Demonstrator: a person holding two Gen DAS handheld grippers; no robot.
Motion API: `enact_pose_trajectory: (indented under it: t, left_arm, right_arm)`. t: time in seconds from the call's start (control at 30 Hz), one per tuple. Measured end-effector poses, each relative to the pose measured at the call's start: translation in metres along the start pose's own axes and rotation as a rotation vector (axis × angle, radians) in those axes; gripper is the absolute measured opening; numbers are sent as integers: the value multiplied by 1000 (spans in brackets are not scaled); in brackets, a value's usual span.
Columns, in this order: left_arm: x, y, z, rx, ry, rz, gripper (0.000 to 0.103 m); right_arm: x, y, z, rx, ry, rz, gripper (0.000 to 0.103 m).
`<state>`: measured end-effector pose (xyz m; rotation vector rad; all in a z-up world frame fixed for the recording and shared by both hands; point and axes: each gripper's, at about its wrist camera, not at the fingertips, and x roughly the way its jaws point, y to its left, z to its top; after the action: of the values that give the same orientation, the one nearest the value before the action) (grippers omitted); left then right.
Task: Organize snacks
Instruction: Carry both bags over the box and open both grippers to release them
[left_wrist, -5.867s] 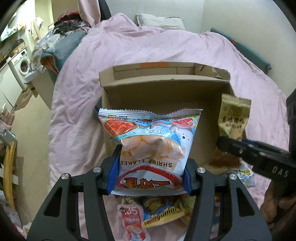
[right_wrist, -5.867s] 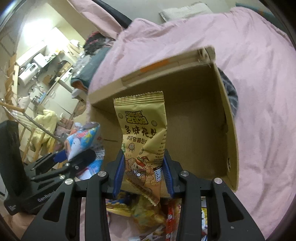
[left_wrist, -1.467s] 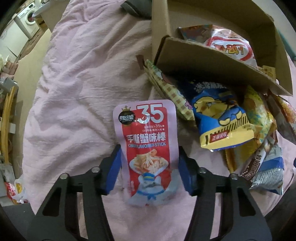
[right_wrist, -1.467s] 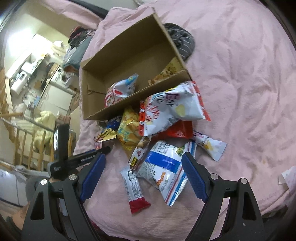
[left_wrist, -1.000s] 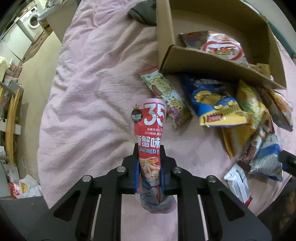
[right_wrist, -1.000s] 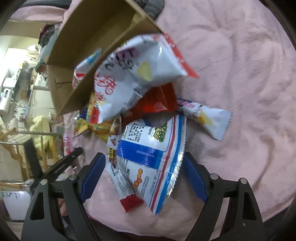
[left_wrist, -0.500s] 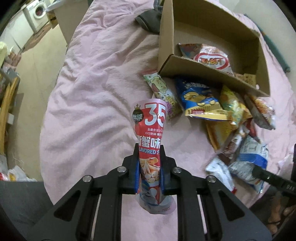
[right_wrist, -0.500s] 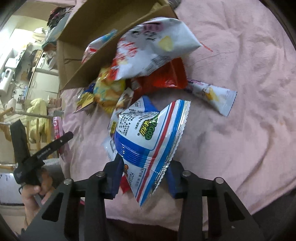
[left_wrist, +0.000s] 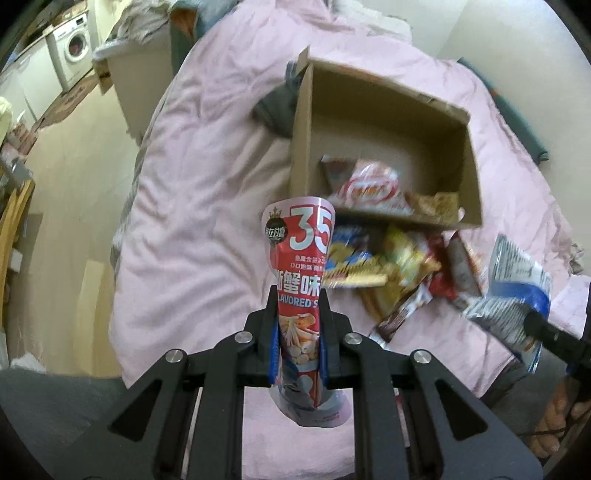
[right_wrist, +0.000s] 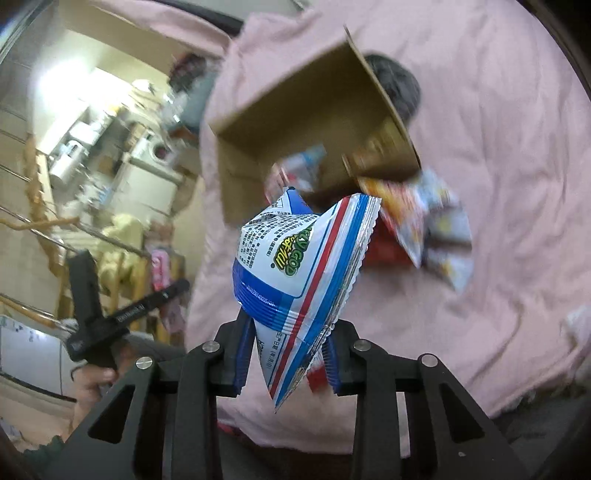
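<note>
Pink-and-red pouch: your left tool (left_wrist: 298, 334) pinches the crab-stick pouch (left_wrist: 301, 273) across its lower half; it stands upright in the air above the near part of the bed, its "35" top reaching in front of the box's near wall.
Blue-and-white bag: your right tool (right_wrist: 286, 354) is pressed onto the blue-and-white bag (right_wrist: 299, 266) at its lower corner; the bag juts up and out, clear of the bed, with red and blue stripes down its right edge.
Same bag, left view: it shows at the far right (left_wrist: 513, 291), beside the dark tip of your right tool (left_wrist: 554, 336).
Cardboard box: the cardboard box (left_wrist: 373, 110) sits open on the bed, far from both tools; a red-and-white packet (left_wrist: 365, 186) and a few blurred ones lie inside.
Snack pile: loose snacks (left_wrist: 391, 266) lie heaped against the box's near wall, right of the pouch.
Bed: the pink bedcover (left_wrist: 192, 192) carries the box and the pile.
Room: a washing machine (left_wrist: 72, 55) stands far left.
</note>
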<state>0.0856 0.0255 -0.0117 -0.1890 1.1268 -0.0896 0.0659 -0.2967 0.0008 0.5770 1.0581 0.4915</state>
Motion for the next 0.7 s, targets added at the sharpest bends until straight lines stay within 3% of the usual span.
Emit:
enact_pose_trajectory:
  t: [0.33,0.7]
  left_arm:
    - [-8,-41,65,104,-92,4,13]
    - [35,-73,126,167,-101,43,13]
  right_arm:
    - [12,11,68,-19,-75,-4,34]
    - [52,2,131,-23,-109,-45,34]
